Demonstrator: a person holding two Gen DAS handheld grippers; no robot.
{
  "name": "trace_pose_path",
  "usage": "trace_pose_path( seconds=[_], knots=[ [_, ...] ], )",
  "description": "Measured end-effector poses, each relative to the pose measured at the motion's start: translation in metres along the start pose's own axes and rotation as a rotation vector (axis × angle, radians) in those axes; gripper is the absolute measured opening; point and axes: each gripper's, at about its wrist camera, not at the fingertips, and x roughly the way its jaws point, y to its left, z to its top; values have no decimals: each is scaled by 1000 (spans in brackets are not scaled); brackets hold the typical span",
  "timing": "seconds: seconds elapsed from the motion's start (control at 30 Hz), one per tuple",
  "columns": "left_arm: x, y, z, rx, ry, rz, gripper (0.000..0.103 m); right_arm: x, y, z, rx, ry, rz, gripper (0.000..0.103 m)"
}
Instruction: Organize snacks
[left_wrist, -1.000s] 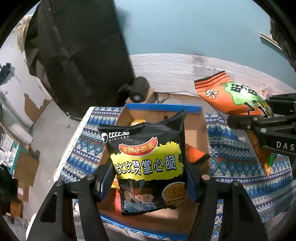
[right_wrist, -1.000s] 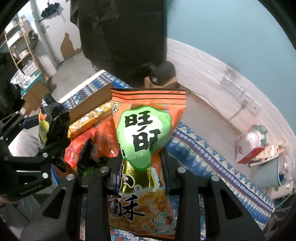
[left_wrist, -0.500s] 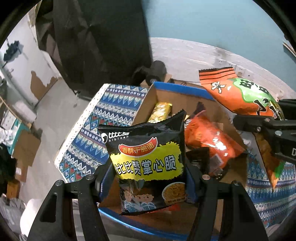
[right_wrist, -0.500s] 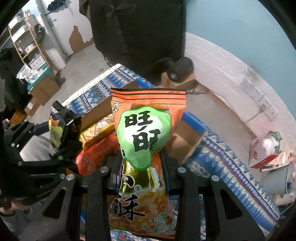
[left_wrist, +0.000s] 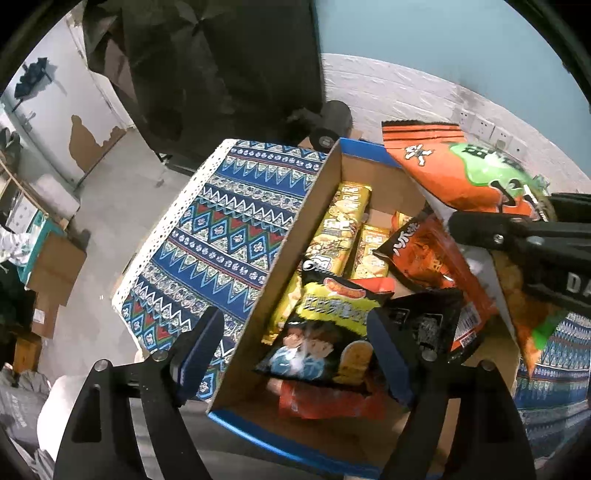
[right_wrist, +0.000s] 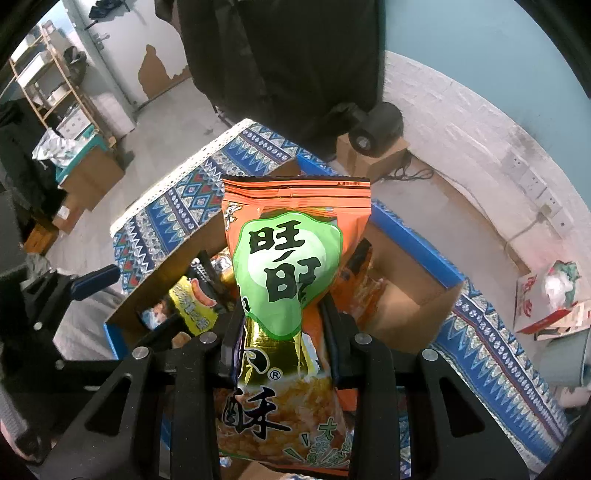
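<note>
A cardboard box with a blue rim (left_wrist: 295, 236) (right_wrist: 410, 236) stands on the patterned cloth and holds several snack bags. My left gripper (left_wrist: 295, 350) is open above the box's near end. The black and yellow noodle bag (left_wrist: 328, 332) lies loose in the box between its fingers; it also shows in the right wrist view (right_wrist: 194, 299). My right gripper (right_wrist: 282, 347) is shut on the orange and green rice-cracker bag (right_wrist: 291, 258) and holds it above the box; the bag also shows in the left wrist view (left_wrist: 461, 173).
Yellow snack packs (left_wrist: 343, 218) and an orange bag (left_wrist: 424, 251) lie in the box. The blue patterned tablecloth (left_wrist: 221, 236) ends at a white lace edge on the left. A black roll on a small carton (right_wrist: 373, 129) sits behind the box. A dark cloth hangs behind.
My left gripper has opened and the noodle bag has dropped into the box. Both grippers have moved forward over the box. The right gripper still holds its bag.
</note>
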Motion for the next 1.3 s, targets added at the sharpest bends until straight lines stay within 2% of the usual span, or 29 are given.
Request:
trace_pose_path(
  seconds=[0.23,0.37,0.53,0.63,0.73,0.8,1.3],
  knots=[
    [-18,10,0,-11,-28,0,81,-1,4,4,23,-14,23,39],
    [-28,11,0,-14,-44,-7,82,-13,4,3,19,-44,33,57],
    [-40,8,-2,6,-64,-14,82,-35,3,-4,26,-83,16,60],
    [-47,7,-6,19,-82,-9,87,-56,0,-14,30,-126,-6,67],
    [-56,6,-12,26,-97,-15,87,-73,-3,-23,24,-153,-26,67],
    [-63,4,-15,30,-110,-25,87,-83,-4,-30,21,-171,-47,72],
    [-111,-31,-36,126,-222,-59,97,-145,-21,-87,27,-300,-145,73]
  ],
)
